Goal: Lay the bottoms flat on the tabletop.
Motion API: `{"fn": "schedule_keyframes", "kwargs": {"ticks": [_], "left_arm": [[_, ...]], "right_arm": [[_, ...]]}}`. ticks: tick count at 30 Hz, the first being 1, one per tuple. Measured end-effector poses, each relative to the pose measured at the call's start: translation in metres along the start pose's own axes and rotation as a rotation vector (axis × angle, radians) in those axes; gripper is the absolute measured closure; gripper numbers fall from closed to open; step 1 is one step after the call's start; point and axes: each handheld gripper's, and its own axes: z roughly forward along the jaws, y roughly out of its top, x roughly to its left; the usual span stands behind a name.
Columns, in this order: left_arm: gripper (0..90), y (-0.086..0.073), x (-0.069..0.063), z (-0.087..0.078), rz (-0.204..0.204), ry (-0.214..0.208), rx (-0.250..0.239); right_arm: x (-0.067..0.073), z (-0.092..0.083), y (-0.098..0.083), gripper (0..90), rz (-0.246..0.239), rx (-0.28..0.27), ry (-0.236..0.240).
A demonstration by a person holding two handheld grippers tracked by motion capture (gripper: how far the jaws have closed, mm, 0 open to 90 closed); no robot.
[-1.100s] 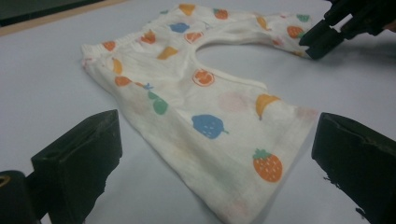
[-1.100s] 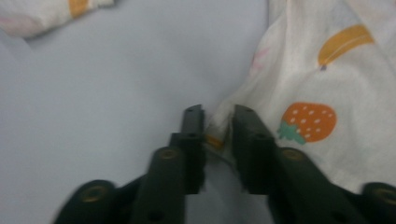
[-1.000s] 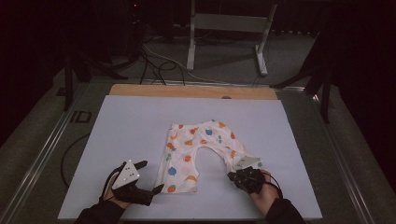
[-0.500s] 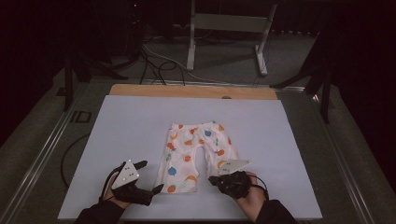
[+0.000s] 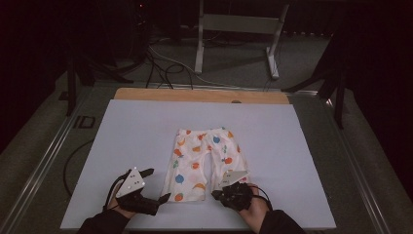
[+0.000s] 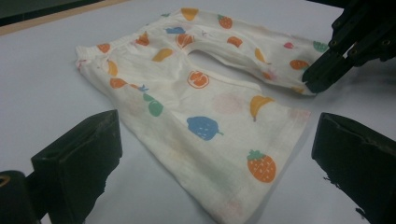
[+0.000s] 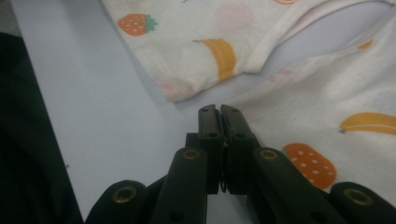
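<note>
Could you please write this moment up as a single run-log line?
left gripper: open, beside left leg hem | right gripper: shut on right leg hem | fruit-print pants: flat on white table

Small cream cotton trousers (image 5: 202, 163) are showing a scattered fruit print: red strawberries, orange slices, yellow bananas, blue berries and green pears. They are lying on a pale lilac-grey table mat (image 5: 122, 141) edged by a light wooden strip (image 5: 199, 95). Two matte black grippers, left (image 5: 157, 186) and right (image 5: 217, 195), are wearing grey plates.
</note>
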Motion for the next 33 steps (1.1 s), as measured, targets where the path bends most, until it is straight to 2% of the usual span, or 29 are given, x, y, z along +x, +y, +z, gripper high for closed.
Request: {"fn": "schedule_keyframes", "kwargs": {"ticks": [2,5,9,10,12,13,14,15,19,20,22,26,29,30,32,33], "left_arm": [[2.3,0.000,0.000,0.001,-0.003,-0.004,0.002],[2.3,0.001,0.000,0.001,-0.005,-0.003,-0.004],[2.2,0.000,-0.001,0.002,-0.002,-0.010,0.002],[2.2,0.001,-0.001,0.002,-0.004,-0.012,0.001],[2.1,0.001,-0.001,0.002,-0.004,-0.016,0.007],[2.1,0.001,-0.001,0.002,-0.002,-0.022,0.009],[2.0,0.002,-0.002,0.002,-0.001,-0.022,0.008],[2.0,0.002,-0.002,0.002,-0.003,-0.024,0.008],[1.8,0.004,-0.004,0.003,0.000,-0.038,0.015],[1.8,0.004,-0.004,0.003,0.001,-0.038,0.015],[1.8,0.005,-0.005,0.003,0.002,-0.048,0.018],[1.8,0.007,-0.006,0.005,0.009,-0.068,0.032],[1.7,0.009,-0.007,0.006,0.010,-0.072,0.034],[1.6,0.010,-0.007,0.006,0.009,-0.079,0.034],[1.5,0.011,-0.005,0.006,-0.007,-0.090,0.033],[1.5,0.012,-0.004,0.005,-0.008,-0.092,0.036]], "right_arm": [[0.000,0.002,-0.001,87.8,0.019,-0.001,0.021],[0.002,0.007,-0.001,87.7,0.012,-0.001,0.051],[0.004,0.013,-0.001,86.0,0.009,0.002,0.045],[0.002,0.014,-0.001,79.6,0.014,-0.006,0.063],[0.001,0.009,0.000,73.3,0.020,-0.020,0.057],[-0.001,0.004,0.000,67.6,0.019,-0.047,0.056],[-0.003,-0.002,0.001,57.8,0.029,-0.077,0.055],[-0.007,-0.008,0.002,49.1,0.021,-0.103,0.046],[-0.024,-0.032,-0.001,29.6,0.069,-0.209,-0.036],[-0.029,-0.037,-0.003,26.3,0.081,-0.225,-0.047],[-0.038,-0.045,-0.007,19.7,0.097,-0.254,-0.041],[-0.050,-0.057,-0.013,14.7,0.110,-0.298,-0.057],[-0.053,-0.061,-0.014,14.9,0.123,-0.319,-0.058],[-0.055,-0.064,-0.017,14.5,0.109,-0.351,-0.092],[-0.058,-0.065,-0.018,14.5,0.117,-0.353,-0.085],[-0.059,-0.065,-0.019,14.6,0.130,-0.332,-0.089]]}}
